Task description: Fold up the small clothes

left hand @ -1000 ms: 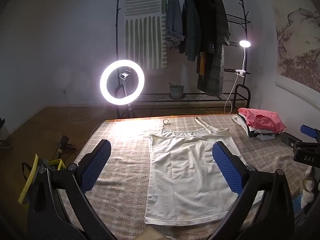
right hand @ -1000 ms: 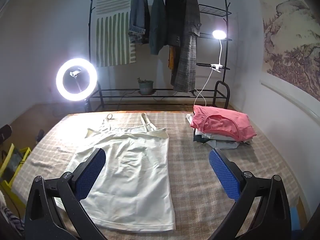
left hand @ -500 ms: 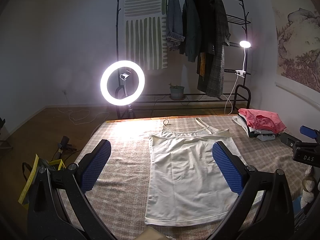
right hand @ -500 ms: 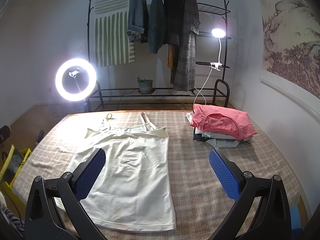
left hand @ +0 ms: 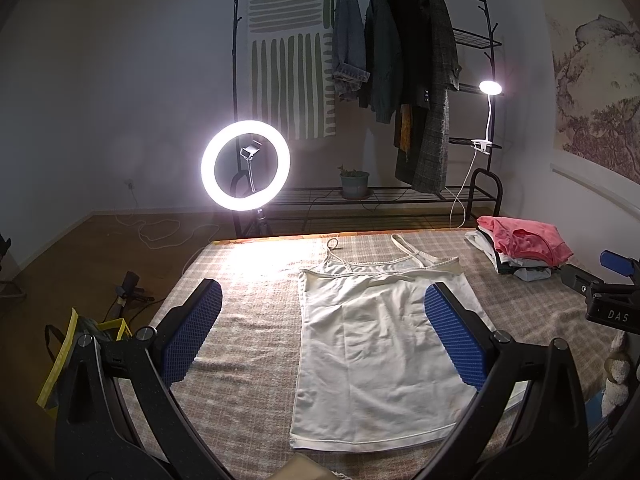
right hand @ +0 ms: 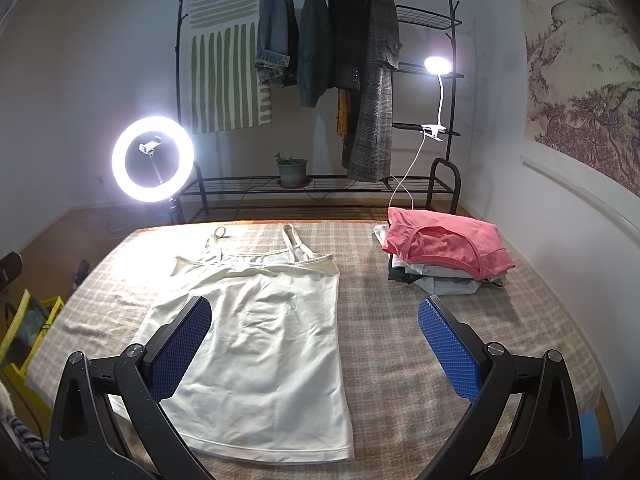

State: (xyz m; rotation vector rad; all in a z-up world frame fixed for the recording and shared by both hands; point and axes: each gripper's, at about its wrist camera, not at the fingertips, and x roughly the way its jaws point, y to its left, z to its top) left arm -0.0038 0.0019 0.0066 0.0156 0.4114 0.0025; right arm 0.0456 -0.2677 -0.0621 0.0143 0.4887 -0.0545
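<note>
White camisole flat on checked table; left gripper and right gripper above, jaws wide, holding nothing.

The left hand-held gripper has two matte black plastic arms with triangular cut-outs, silver round screws at the joints, and fingers faced in blue pads with a fine diamond grid. The right hand-held gripper looks the same; its black side block reads "DAS" in pale letters.
</note>
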